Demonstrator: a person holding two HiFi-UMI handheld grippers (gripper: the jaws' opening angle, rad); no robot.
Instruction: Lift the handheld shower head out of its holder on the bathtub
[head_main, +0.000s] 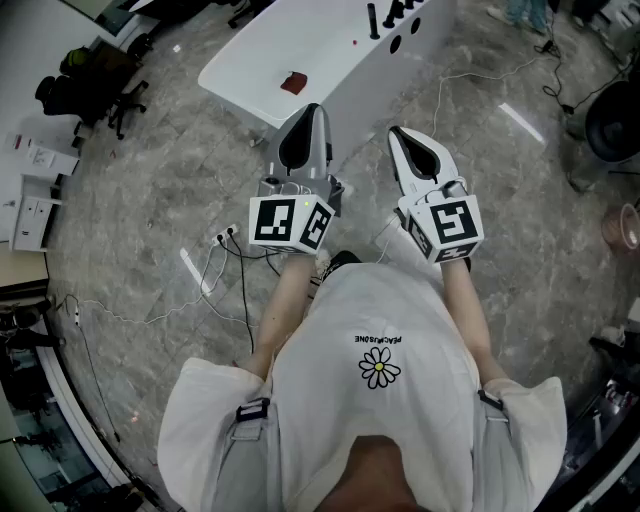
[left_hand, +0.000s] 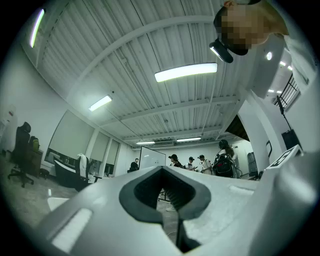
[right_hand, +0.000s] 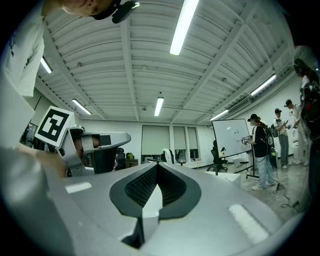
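Observation:
The white bathtub (head_main: 300, 45) stands on the floor ahead of me in the head view. Black fittings (head_main: 376, 20) stick up from its far rim; I cannot make out which of them is the shower head. Both grippers are held up in front of the person's chest, well short of the tub and tilted upward. My left gripper (head_main: 308, 112) is shut with nothing in it, and in its own view the left gripper (left_hand: 162, 172) shows jaws together against the ceiling. My right gripper (head_main: 399, 135) is shut and empty too, as the right gripper (right_hand: 157, 167) shows in its own view.
A small red object (head_main: 293, 83) lies inside the tub. Cables (head_main: 215, 262) run over the grey stone floor near the person's feet. Office chairs (head_main: 95, 95) stand at the left. Several people (right_hand: 260, 150) stand by a whiteboard (right_hand: 231, 136) across the room.

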